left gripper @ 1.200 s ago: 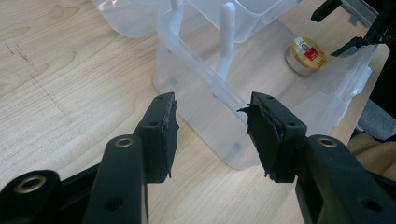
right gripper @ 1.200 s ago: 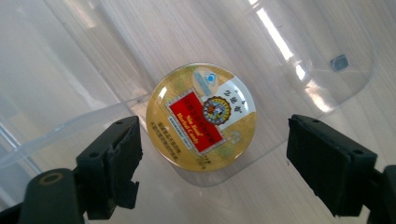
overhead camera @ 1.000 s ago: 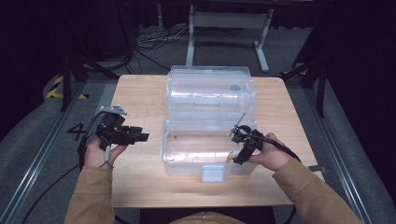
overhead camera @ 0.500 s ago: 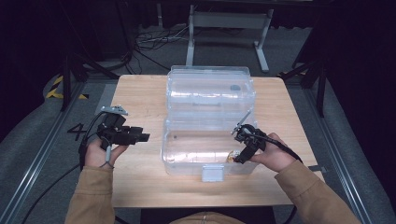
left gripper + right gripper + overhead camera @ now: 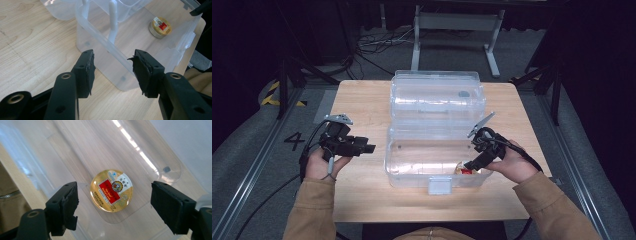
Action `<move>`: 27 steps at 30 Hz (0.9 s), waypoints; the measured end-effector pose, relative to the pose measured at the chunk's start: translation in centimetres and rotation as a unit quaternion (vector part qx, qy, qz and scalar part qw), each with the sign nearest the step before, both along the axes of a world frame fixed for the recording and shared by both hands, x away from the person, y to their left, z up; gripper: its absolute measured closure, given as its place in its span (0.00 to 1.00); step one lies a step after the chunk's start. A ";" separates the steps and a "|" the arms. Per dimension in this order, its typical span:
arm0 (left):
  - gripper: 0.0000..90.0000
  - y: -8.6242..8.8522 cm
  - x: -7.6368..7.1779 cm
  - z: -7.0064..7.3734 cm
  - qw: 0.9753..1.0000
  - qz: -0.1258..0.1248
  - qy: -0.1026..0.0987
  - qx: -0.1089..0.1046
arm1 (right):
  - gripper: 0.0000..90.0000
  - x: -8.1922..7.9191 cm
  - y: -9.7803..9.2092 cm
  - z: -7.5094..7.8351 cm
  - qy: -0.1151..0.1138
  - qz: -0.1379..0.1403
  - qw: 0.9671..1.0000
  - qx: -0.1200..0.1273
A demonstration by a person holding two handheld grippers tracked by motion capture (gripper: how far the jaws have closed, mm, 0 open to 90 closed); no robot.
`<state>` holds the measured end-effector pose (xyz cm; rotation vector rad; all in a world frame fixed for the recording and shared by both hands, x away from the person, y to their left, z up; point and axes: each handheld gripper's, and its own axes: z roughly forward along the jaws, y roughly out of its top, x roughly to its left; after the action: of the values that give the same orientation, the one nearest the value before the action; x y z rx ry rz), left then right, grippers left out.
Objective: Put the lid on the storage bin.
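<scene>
Right gripper (image 5: 113, 202): jaws spread wide, holding nothing, poised above the round gold tin with red label (image 5: 111, 190); position barely changed from a second ago. Left gripper (image 5: 113, 72): jaws apart, empty, unmoved, beside the box's outer wall. Clear plastic storage box with hinged lid open (image 5: 412, 165): contains the tin, flat on its floor at the near right corner. Light wooden table (image 5: 362, 105) beneath.

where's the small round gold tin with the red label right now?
The small round gold tin with the red label lies flat on the floor of the clear plastic box, in its near right corner in the high view, below the open right gripper.
</scene>
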<state>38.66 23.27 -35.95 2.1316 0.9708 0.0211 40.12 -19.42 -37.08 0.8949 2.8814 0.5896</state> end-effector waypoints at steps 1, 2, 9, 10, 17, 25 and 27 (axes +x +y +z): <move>0.57 -0.2 -0.1 0.1 1.000 -0.003 0.000 -0.001 | 0.27 -0.1 -0.1 0.4 -0.004 0.005 1.000 0.005; 0.57 -0.2 -0.1 0.1 1.000 -0.003 0.000 -0.001 | 0.27 -0.1 -0.1 0.4 -0.004 0.005 1.000 0.005; 0.57 -1.7 -0.7 0.3 0.999 -0.031 -0.005 0.005 | 0.29 -0.3 -0.8 2.3 -0.009 0.012 0.999 0.045; 0.57 -1.9 -0.8 0.3 0.999 -0.034 -0.004 0.006 | 0.29 -0.3 -0.8 2.6 -0.011 0.013 0.999 0.050; 0.57 -3.1 -1.5 0.3 0.998 -0.055 -0.005 0.006 | 0.29 -0.1 -1.1 4.7 -0.029 0.019 0.996 0.079; 0.57 -5.3 -2.3 0.0 0.995 -0.097 -0.004 0.024 | 0.30 0.6 -1.3 6.1 -0.041 0.019 0.993 0.108; 0.56 -5.9 -2.4 -0.2 0.994 -0.106 -0.002 0.026 | 0.31 0.8 -1.4 6.3 -0.041 0.018 0.993 0.112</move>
<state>36.31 17.41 -36.18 2.2720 0.7444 -0.0555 40.95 -20.77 -30.77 0.8230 2.8028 0.9446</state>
